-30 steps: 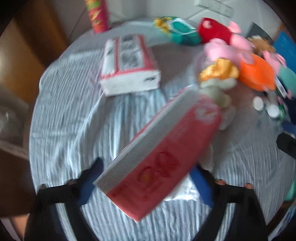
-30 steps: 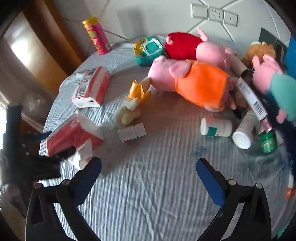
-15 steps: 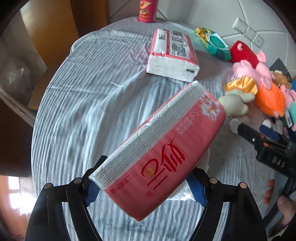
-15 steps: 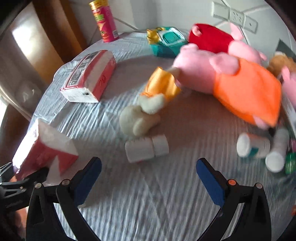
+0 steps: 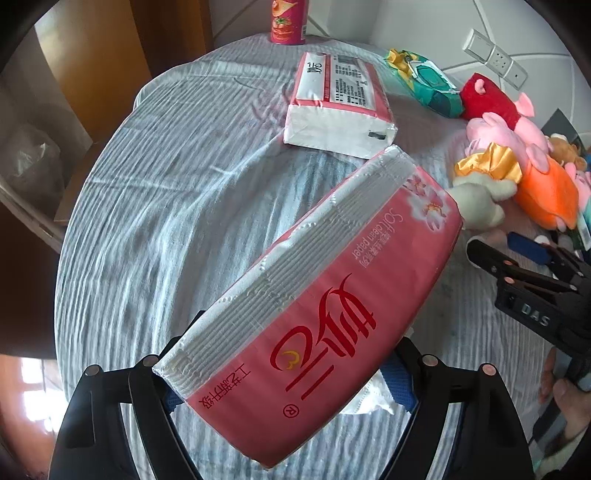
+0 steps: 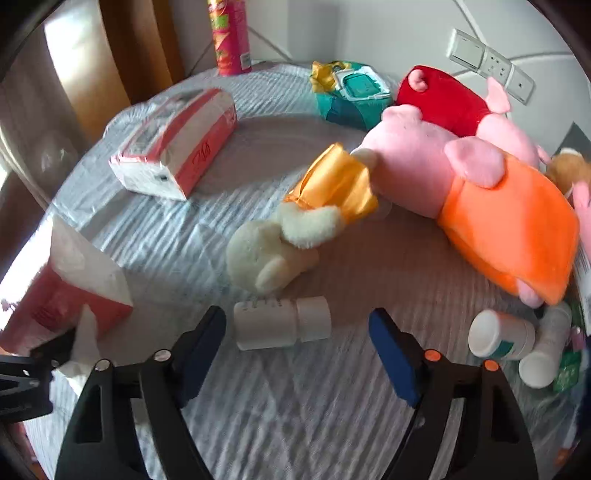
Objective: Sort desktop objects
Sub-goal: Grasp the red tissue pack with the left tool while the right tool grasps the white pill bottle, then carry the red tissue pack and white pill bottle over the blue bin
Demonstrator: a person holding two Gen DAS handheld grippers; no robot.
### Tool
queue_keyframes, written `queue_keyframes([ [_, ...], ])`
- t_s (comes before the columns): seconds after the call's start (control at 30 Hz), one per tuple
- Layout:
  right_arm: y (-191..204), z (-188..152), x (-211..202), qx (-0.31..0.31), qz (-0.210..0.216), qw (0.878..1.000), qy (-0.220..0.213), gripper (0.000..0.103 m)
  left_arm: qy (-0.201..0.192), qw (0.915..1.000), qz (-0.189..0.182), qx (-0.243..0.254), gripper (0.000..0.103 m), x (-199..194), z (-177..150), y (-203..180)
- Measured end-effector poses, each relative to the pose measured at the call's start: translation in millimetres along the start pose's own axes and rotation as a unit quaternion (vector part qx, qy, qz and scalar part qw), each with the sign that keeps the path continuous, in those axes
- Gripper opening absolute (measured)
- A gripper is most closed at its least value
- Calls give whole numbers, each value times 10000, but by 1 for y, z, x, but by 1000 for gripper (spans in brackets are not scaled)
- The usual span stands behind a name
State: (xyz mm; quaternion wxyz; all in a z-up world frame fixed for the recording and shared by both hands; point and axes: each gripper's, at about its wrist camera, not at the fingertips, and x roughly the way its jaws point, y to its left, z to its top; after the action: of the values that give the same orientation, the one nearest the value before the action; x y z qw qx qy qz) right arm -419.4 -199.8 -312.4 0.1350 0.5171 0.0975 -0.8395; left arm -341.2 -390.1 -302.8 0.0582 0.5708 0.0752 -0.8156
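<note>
Tissue pack lifted at the table's left edge; white bottle framed on the near side.

The left gripper point(image 5: 288, 373) is clamped on the red tissue pack point(image 5: 325, 317), held tilted above the striped tablecloth point(image 5: 155, 206), bare toward the left edge. The second tissue pack point(image 5: 338, 107) lies farther back. The right gripper point(image 6: 295, 350) has its fingers apart, flanking the white bottle point(image 6: 282, 323) without touching it, just beside the cream plush point(image 6: 273, 254).

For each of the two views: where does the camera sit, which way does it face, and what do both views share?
Left wrist: behind the left gripper, facing across the table; fingers clamp a pink tissue pack; right gripper and a hand show.
Right wrist: behind the open right gripper, facing a white bottle and plush toys.
Shared: second tissue pack, chips can.
</note>
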Motion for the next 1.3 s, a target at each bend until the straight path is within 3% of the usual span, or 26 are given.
queue_keyframes([
  [0.07, 2, -1, 5, -126, 4, 9999, 45, 50, -14, 10000, 7, -24, 83, -1, -1, 0],
  [0.23, 5, -1, 2, -209, 19, 9998, -8, 50, -79, 9999, -52, -114, 74, -7, -1, 0],
  [0.53, -1, -3, -44, -155, 322, 9987, -350, 50, -529, 9985, -163, -54, 72, -46, 0, -18],
  [0.9, -10, -15, -126, -234, -18, 9952, -949, 50, -1014, 9940, -356, 210, 72, -101, -11, -50],
  [1.1, -26, -34, -164, -199, -114, 9930, -1154, 50, -1241, 9917, -263, 207, 72, -134, -27, -72],
  [1.3, -60, -50, -210, -402, -55, 9871, -1549, 50, -1526, 9883, -68, 35, 72, -162, -44, -119],
])
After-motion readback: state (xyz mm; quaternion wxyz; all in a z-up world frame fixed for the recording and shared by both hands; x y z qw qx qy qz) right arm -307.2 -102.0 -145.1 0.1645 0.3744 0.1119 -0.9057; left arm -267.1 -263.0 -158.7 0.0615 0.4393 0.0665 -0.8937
